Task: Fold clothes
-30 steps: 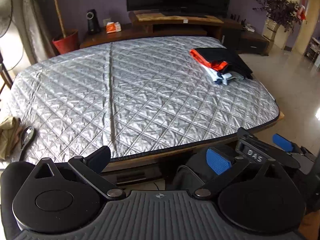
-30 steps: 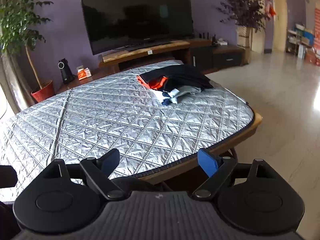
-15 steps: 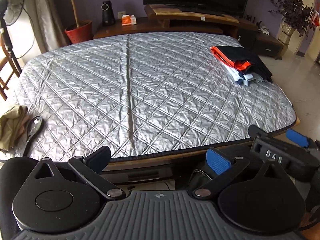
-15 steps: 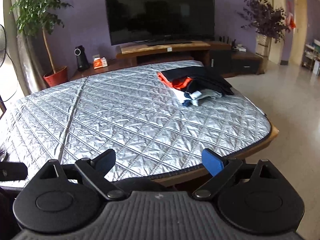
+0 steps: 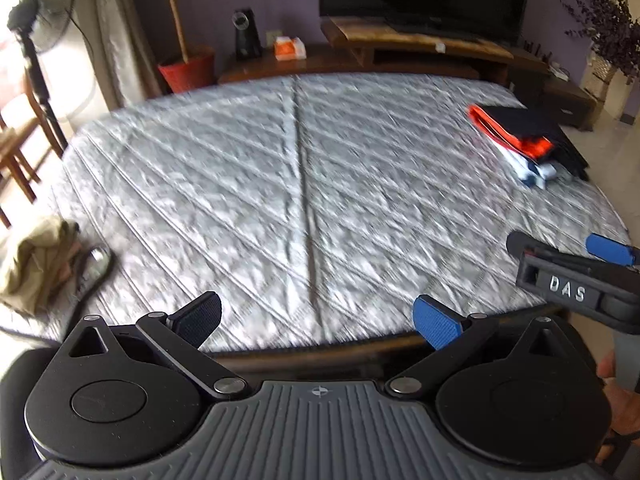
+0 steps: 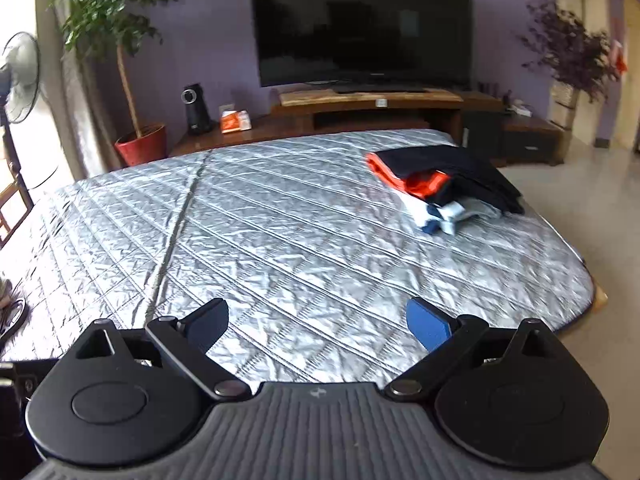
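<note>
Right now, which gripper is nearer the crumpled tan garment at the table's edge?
Left. The left gripper hovers with the tan garment just off its left side; the right gripper sits farther right, nearer the folded stack.

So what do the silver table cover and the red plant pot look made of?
Silver quilted table cover: probably a foil-like padded fabric, shiny, crinkled, stitched in diamonds. Red plant pot: looks like glazed ceramic or plastic, smooth with a soft sheen; cannot tell which.

A purple wall (image 6: pixel 208 40) backs a dark television (image 6: pixel 360 24) on a low wooden TV stand (image 6: pixel 372 108). A potted tree (image 6: pixel 132 80) and standing fan (image 6: pixel 20 76) flank a bright window side; pale glossy floor (image 6: pixel 600 200) lies right.
</note>
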Demonstrator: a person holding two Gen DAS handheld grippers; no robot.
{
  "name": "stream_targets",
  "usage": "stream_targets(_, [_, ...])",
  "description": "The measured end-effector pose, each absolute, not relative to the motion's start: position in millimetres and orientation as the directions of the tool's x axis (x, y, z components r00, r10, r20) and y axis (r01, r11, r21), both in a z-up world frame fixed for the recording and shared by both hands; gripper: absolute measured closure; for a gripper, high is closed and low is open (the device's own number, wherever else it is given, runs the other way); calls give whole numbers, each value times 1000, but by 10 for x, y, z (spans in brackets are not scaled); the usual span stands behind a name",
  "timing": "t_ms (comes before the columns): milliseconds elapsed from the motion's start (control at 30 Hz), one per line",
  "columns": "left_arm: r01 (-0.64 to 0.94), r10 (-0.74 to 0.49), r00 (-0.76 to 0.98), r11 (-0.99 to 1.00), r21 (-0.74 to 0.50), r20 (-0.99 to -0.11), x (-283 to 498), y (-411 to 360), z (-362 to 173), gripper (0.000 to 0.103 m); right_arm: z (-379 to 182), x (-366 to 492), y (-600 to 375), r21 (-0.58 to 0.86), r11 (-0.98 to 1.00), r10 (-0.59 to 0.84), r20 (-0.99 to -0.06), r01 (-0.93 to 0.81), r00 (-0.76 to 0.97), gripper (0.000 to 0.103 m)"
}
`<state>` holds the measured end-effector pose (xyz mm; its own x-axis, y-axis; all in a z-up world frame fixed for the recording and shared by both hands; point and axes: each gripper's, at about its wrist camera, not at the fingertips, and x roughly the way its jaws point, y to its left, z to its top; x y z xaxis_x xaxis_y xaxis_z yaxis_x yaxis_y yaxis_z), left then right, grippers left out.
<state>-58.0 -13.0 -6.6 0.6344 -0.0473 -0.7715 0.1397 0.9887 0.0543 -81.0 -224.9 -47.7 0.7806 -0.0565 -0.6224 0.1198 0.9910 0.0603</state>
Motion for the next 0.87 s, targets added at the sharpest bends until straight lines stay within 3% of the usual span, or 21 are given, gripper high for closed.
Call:
stream_targets(233, [134,-24,678,987,91,-735,-199,-28,-95,0,-547,-547,-2087,42,998,-17,-635,56,773,7])
stream_targets(567, [124,-60,644,992,27,-762,433,189,-501,0,-677,-81,-1915,48,999,38,-670,-7,741,3])
stream_targets(867, [24,46,647,997,80,-761,1148,409,-1045,0,-1058,590,-1702,-7,1000,-6,-675,2,738,5])
